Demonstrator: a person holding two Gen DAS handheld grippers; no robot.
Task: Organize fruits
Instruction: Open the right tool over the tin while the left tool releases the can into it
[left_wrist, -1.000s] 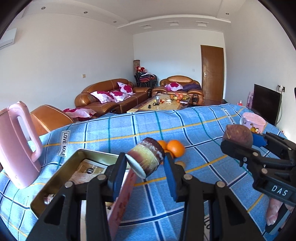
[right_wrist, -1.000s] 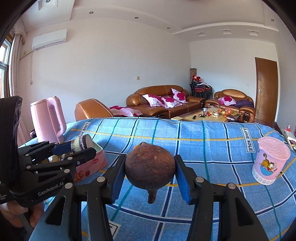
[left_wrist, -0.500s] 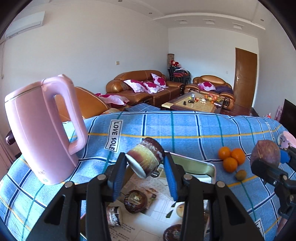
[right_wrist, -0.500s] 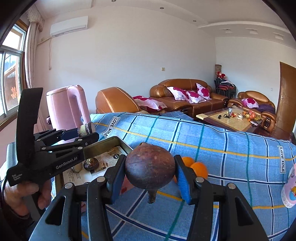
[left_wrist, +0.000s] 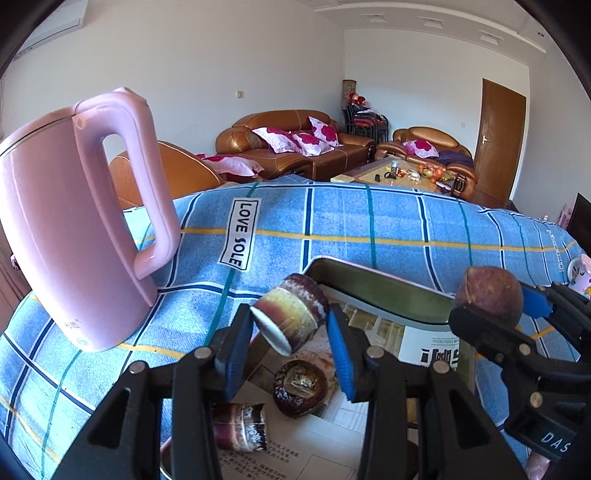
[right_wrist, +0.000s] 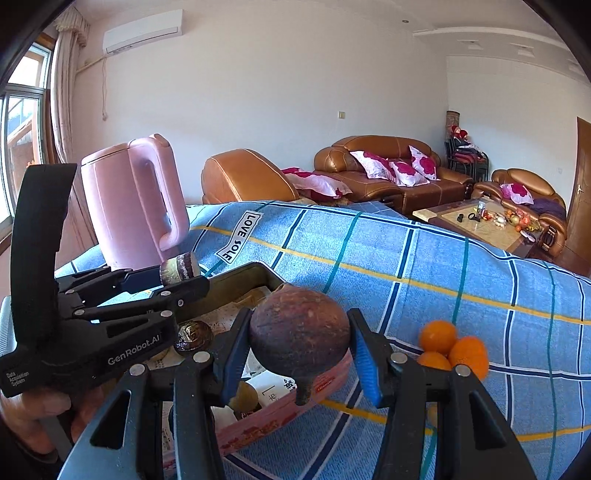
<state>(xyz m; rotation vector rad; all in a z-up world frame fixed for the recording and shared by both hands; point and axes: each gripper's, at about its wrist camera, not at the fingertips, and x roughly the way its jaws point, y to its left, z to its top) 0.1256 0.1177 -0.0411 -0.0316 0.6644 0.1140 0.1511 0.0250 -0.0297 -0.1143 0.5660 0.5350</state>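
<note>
left hand-held gripper (left_wrist: 290, 349): grips purple-and-yellow sugarcane chunk (left_wrist: 291, 317), frame centre | right hand-held gripper (right_wrist: 300, 352): grips round brown-purple fruit (right_wrist: 299, 334) | rectangular metal tin (left_wrist: 373, 284): below both

Pink kettle (left_wrist: 74, 218) upright on blue plaid cloth (left_wrist: 388, 229), handle toward camera; cloth carries a "LOVE SOLE" label (left_wrist: 240, 238). Behind: brown leather sofas (right_wrist: 391, 166) with pink-flowered cushions (right_wrist: 391, 168), low coffee table (right_wrist: 480, 221) with small clutter, wooden door (left_wrist: 498, 140), wall air conditioner (right_wrist: 142, 26), curtained window (right_wrist: 22, 92) at left
</note>
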